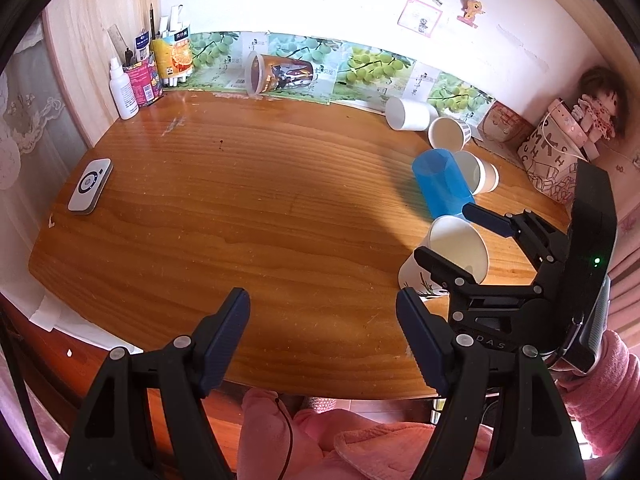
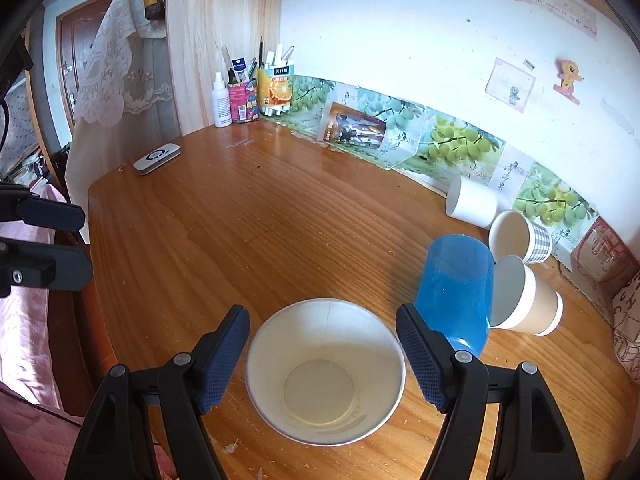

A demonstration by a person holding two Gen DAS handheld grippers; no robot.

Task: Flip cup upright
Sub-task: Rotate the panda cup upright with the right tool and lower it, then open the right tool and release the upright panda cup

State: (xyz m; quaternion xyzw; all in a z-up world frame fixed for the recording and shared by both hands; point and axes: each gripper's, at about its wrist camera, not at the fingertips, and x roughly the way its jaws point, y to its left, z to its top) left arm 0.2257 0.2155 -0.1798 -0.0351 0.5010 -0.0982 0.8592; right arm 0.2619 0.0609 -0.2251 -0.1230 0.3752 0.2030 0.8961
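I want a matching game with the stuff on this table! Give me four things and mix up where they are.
Things:
1. paper cup
2. blue cup
3. white spray bottle
4. silver gadget

Places:
A. lying on its side, touching a tan paper cup
B. standing in the far left corner by the pen holders
C. between the fingers of the right gripper
D. flat near the table's left edge

Pairs: 1-C, 2-A, 3-B, 4-D
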